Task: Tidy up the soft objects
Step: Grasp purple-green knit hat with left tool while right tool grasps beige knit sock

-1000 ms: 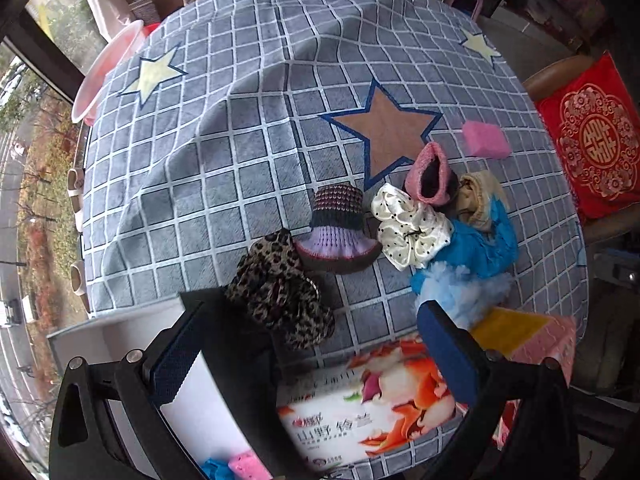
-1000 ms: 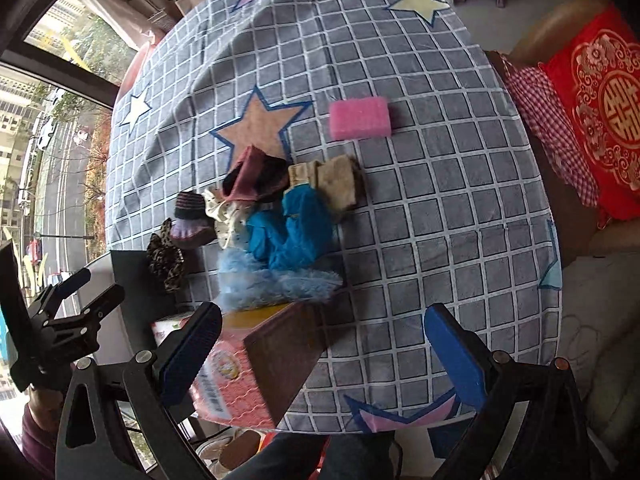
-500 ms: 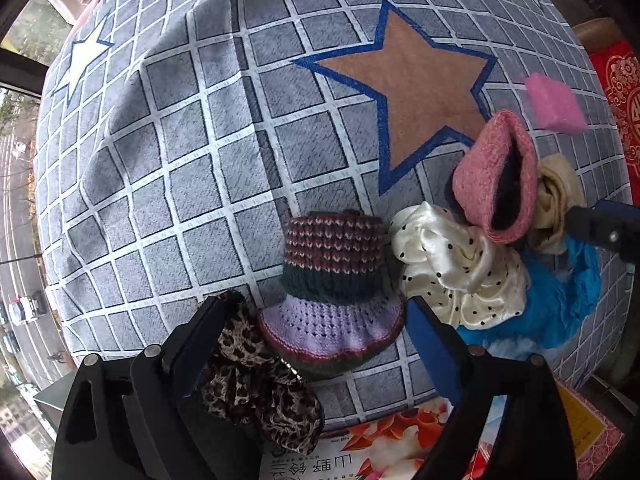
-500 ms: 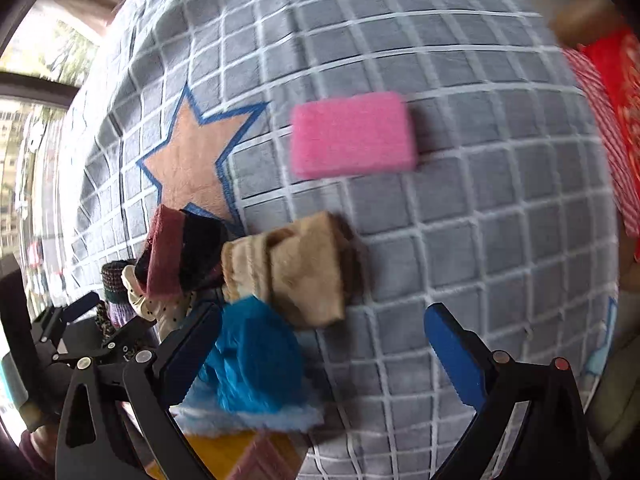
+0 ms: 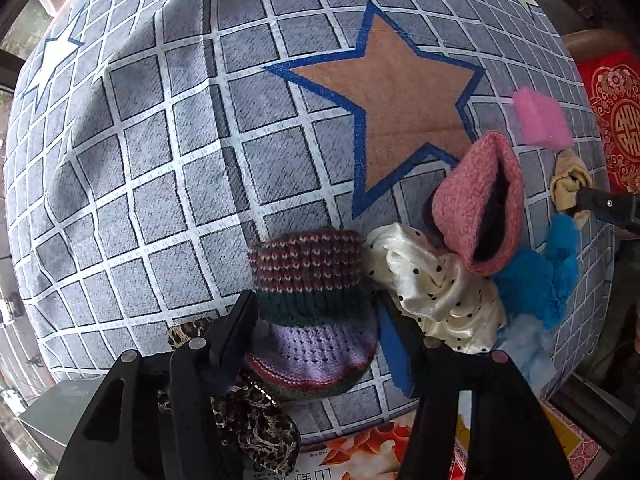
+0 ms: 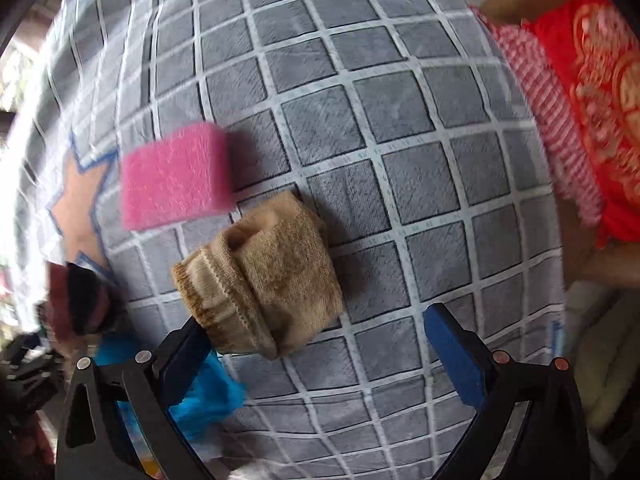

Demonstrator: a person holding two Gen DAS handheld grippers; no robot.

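In the left wrist view my left gripper (image 5: 316, 316) is open, its jaws on either side of a striped purple knit hat (image 5: 312, 308) on the checked tablecloth. Beside the hat lie a white polka-dot scrunchie (image 5: 432, 292), a pink knit hat (image 5: 480, 200), a blue fluffy cloth (image 5: 536, 284) and a leopard scrunchie (image 5: 256, 428). In the right wrist view my right gripper (image 6: 316, 344) is open, with a folded tan sock (image 6: 264, 280) against its left finger (image 6: 188, 344). A pink sponge (image 6: 176, 176) lies just beyond it.
A tissue pack (image 5: 360, 456) and a red box (image 5: 576, 448) sit at the table's near edge. A red embroidered cushion (image 6: 596, 92) on a chair is to the right. The star-patterned tablecloth (image 5: 200, 140) stretches out to the left and far side.
Both grippers have moved down and forward. The left one now straddles the purple knit hat and has narrowed. The right one has reached the tan sock.
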